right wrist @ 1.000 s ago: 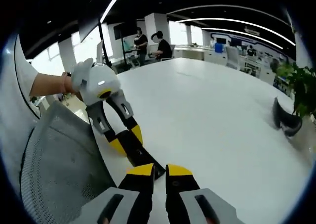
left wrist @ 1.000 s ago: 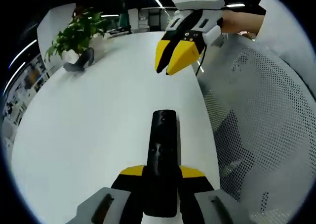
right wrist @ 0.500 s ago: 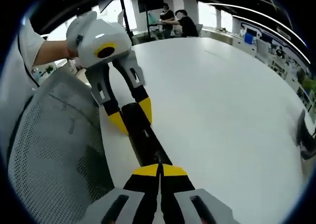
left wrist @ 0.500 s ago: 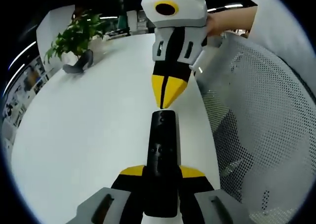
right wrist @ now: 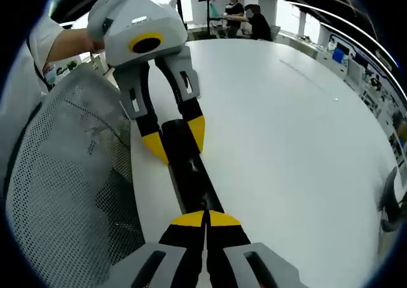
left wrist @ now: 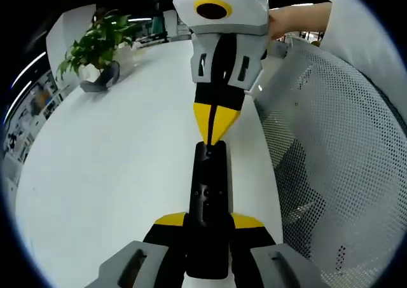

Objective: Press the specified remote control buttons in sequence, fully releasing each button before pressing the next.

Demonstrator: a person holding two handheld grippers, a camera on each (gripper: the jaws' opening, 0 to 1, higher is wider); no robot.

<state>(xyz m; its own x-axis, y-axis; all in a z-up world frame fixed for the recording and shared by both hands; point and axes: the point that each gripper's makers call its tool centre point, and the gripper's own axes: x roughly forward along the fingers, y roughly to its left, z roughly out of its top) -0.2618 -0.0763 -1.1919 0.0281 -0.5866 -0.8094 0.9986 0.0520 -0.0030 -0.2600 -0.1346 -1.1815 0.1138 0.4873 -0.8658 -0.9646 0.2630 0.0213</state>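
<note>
Two tongs met over one black remote [left wrist: 210, 192] at the near edge of the white desk [left wrist: 114, 167]. No brand, label or legible writing showed on the remote, the tongs or the desk.

The remote was a long, slim, matte black bar with a rounded far end and small dark buttons along its face. The left tongs [left wrist: 208, 223] clamped it across its near half, one yellow tip on each long side; in the right gripper view the same tongs [right wrist: 173, 138] straddled the remote [right wrist: 191, 177], which ran toward the camera.

The right tongs [right wrist: 205, 218] were closed, their yellow tips meeting in a wedge. In the left gripper view that wedge [left wrist: 216, 126] touched the far end of the remote. The body behind the tips was smooth white plastic with black arms.

The desk top was glossy, plain and rounded. A grey mesh chair back [left wrist: 331, 154] stood just beside the desk edge. A leafy plant [left wrist: 95, 43] and a dark curved object [left wrist: 102, 81] sat well apart at the far side.
</note>
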